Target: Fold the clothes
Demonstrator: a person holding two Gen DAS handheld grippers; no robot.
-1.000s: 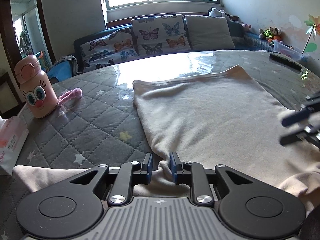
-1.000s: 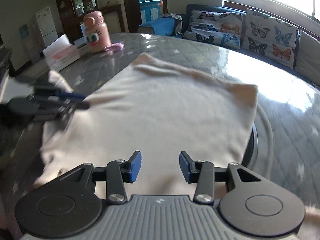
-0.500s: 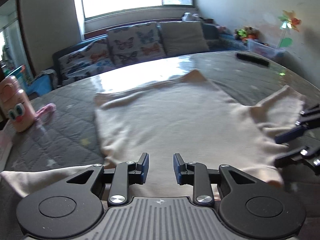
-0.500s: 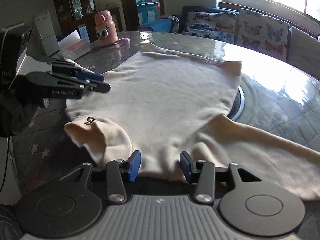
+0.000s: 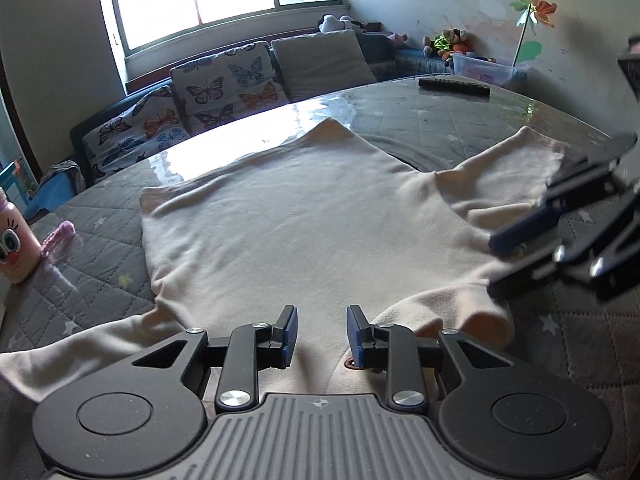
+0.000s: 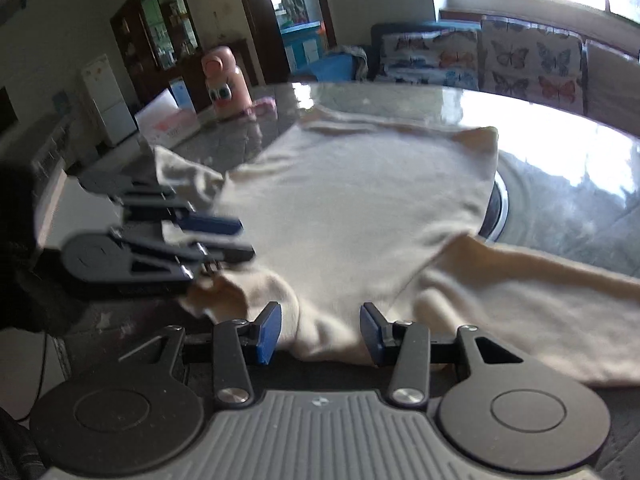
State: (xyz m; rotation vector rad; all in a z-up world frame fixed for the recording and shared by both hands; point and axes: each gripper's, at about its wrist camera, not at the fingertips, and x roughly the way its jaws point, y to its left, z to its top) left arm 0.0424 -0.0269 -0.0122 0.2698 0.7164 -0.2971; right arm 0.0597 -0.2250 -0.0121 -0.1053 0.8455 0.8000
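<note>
cream shirt [image 5: 304, 216] beneath parted jaws

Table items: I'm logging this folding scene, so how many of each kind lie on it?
Shirt: 1
Pink bottle: 1
Tissue box: 1
Remote: 1
Pink strap: 1
Total: 5

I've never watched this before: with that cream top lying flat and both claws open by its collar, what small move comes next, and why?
Probably lower the open left gripper and right gripper onto the near edge of the cream top and pinch it. Both hold nothing, and the top lies spread with sleeves out, unfolded.
</note>
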